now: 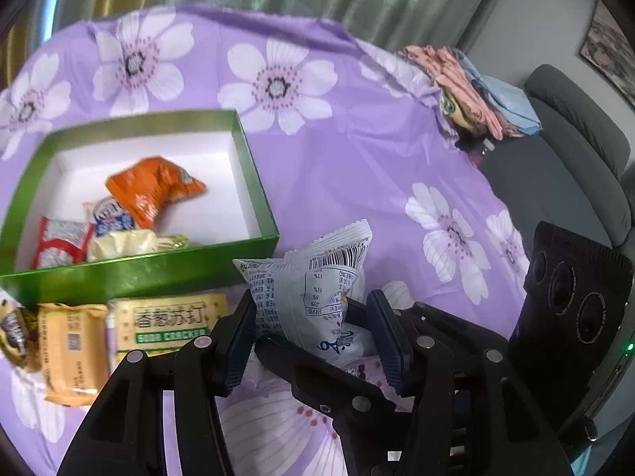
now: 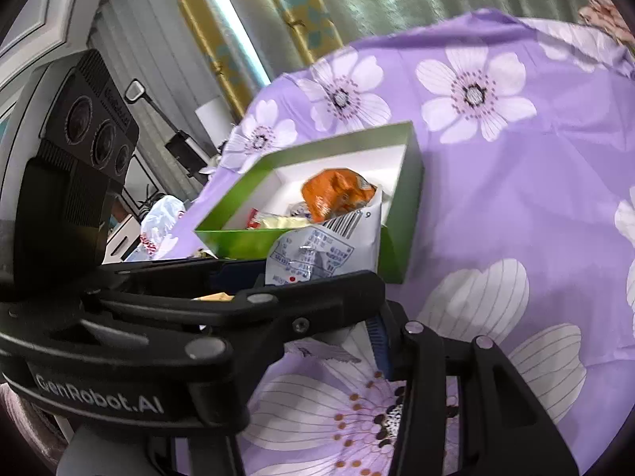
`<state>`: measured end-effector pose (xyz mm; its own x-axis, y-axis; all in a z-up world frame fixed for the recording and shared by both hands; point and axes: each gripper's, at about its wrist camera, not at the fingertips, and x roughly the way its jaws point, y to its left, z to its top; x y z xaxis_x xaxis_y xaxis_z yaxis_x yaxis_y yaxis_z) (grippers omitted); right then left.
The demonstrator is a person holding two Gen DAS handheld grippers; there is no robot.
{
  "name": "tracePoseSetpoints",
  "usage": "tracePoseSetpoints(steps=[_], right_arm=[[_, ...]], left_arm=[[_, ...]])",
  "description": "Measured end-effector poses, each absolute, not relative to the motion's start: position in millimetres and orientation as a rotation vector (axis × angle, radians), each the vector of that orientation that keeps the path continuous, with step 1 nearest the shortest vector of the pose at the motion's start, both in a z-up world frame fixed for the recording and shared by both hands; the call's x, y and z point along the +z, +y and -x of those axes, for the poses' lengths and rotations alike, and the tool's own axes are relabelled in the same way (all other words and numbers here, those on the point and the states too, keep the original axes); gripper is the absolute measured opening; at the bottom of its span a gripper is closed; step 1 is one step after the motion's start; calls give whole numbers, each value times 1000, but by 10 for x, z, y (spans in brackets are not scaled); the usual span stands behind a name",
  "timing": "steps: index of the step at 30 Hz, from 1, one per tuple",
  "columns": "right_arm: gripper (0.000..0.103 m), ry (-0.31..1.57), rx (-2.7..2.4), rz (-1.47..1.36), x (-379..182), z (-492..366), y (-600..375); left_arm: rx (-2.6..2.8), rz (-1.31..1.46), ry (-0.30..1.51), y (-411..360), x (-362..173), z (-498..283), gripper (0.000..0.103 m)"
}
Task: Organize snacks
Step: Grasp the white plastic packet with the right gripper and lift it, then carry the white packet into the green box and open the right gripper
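Packet (image 1: 313, 289), white, puffy, light and crinkly, sits pinched between my left gripper (image 1: 313, 337) and, apparently, my right gripper (image 2: 317, 309), green box (image 1: 254, 182) just ahead-left; hold gently mid-body.

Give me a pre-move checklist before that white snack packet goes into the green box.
1. Left hand-held gripper clamped on the white snack packet: ok.
2. Right hand-held gripper on the same packet: cannot tell, the left gripper blocks the view.
3. Green box open: ok.
4. Bare floor left in the box beside the orange packet: ok.
5. Packet clear of the purple flowered cloth: ok.
6. Cracker packs in front of the box not yet stowed: not ok.
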<state>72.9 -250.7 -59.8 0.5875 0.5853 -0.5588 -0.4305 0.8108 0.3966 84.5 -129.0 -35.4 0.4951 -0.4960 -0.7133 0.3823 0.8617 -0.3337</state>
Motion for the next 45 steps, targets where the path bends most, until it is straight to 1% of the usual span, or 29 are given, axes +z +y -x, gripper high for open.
tracePoseSetpoints(steps=[14, 26, 34, 45], right_arm=[[45, 618, 642, -160, -102, -542, -2165], [45, 568, 654, -78, 179, -831, -1815], [46, 573, 639, -47, 166, -1179, -1636], [46, 655, 620, -36, -114, -1584, -1461]], left_arm=[[-510, 149, 785, -933, 124, -662, 55], [-509, 206, 719, -531, 345, -1006, 55], [-505, 247, 736, -389, 281, -1392, 55], [-484, 319, 812, -256, -99, -1816, 55]])
